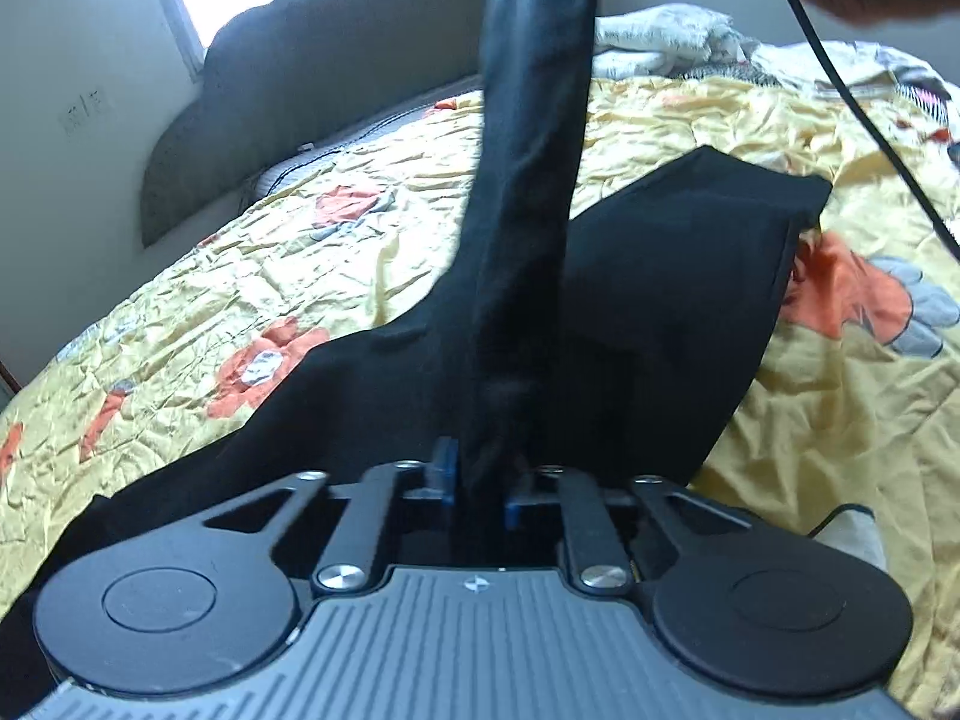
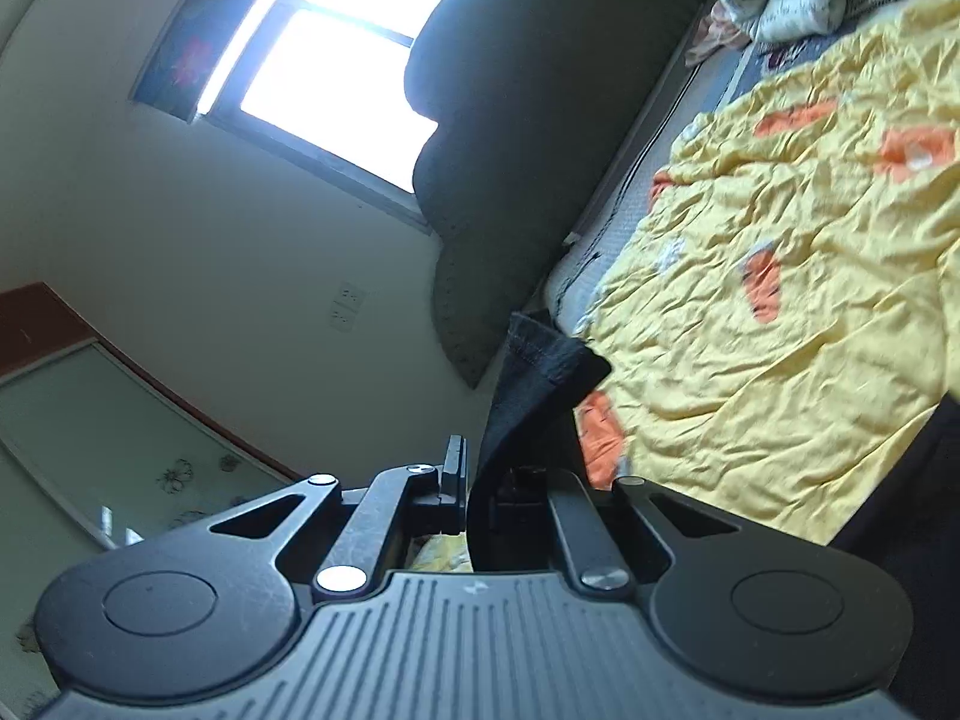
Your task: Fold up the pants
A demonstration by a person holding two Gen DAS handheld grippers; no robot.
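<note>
The black pants [image 1: 678, 276] lie partly flat on the yellow flowered bedspread [image 1: 336, 222], while one leg of them rises as a taut dark band [image 1: 534, 138] from the left gripper [image 1: 480, 480] up toward the top of the left wrist view. The left gripper has its jaws pressed together on the lower end of that band, right at the blue pads. The right gripper [image 2: 474, 492] is likewise pinched on cloth: a hemmed end of the pants [image 2: 540, 360] sticks out past its fingers, held up off the bed with the window [image 2: 336, 54] behind it. So the long axis of the lifted leg runs between the two grippers, low at the left one, high at the right one, and the flat part spreads away to the right of the band. The fold likely turns on carrying the raised end across that flat part; the right hand holds the free end, while the left sits nearer the cloth on the bed.
</note>
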